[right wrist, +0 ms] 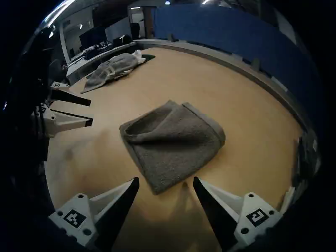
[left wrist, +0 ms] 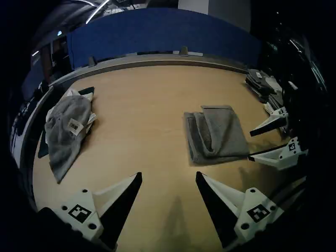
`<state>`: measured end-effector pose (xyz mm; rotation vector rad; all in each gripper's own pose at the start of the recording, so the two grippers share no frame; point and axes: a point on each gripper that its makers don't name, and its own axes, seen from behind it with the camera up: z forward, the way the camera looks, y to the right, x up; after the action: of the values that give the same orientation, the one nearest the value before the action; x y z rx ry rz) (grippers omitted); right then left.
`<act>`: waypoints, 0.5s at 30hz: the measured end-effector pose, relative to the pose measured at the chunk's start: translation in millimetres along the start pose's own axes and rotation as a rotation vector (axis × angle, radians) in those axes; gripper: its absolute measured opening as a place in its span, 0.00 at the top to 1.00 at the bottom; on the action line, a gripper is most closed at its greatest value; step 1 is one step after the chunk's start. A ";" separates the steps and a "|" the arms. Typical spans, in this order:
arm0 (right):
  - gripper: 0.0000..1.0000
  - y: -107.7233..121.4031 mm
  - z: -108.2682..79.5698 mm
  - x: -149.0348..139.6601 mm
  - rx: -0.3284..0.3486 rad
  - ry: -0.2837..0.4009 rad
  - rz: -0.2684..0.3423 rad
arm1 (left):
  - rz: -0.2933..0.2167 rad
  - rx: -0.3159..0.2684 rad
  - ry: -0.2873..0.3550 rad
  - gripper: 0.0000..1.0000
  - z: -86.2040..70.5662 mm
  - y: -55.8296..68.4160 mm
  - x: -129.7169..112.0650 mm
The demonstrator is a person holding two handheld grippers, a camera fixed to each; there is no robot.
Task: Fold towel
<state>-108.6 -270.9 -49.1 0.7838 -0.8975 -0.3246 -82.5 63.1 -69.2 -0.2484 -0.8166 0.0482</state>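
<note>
Wooden table (left wrist: 159, 92) is carrying the folded towel (right wrist: 174, 140); left gripper (left wrist: 168, 174) and right gripper (right wrist: 165, 179) are hanging released, so try pinching near corners evenly.

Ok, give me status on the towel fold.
Left gripper open, empty. Right gripper open, empty, by a corner of the grey towel. It lies folded on the table, top layer rumpled. Crumpled pile well apart, not in the way.

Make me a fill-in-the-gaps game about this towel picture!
The folded towel is coloured ____.
It lies on a table made of ____.
The left tongs and right tongs are both ____.
The screen behind the table is ____.
Missing words: grey, wood, open, blue.
</note>
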 end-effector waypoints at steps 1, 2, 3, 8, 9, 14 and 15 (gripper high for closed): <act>0.05 -0.5 1.4 -2.8 -0.003 -0.007 0.003 | -0.001 0.000 0.000 0.05 0.2 0.0 0.1; 0.09 -0.9 2.7 -5.4 -0.005 -0.012 0.007 | -0.002 0.001 0.001 0.05 0.5 -0.1 0.2; 0.13 -1.8 4.0 -7.4 -0.005 -0.017 0.010 | -0.003 0.001 0.001 0.05 0.6 0.0 0.4; 0.29 -8.6 8.7 -12.6 0.009 -0.021 0.039 | -0.001 0.001 0.003 0.05 1.6 0.6 1.5; 0.31 -9.6 9.3 -12.7 0.011 -0.021 0.045 | 0.000 0.001 0.003 0.05 1.8 0.5 1.7; 0.37 -11.8 11.3 -12.8 0.016 -0.021 0.064 | 0.000 0.003 0.004 0.05 1.6 0.6 2.5; 0.37 -12.1 11.4 -12.9 0.016 -0.022 0.065 | -0.001 0.003 0.005 0.05 1.6 0.6 2.6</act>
<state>-124.7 -277.3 -61.1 0.7655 -0.9448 -0.2699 -81.9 64.3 -66.5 -0.2454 -0.8120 0.0482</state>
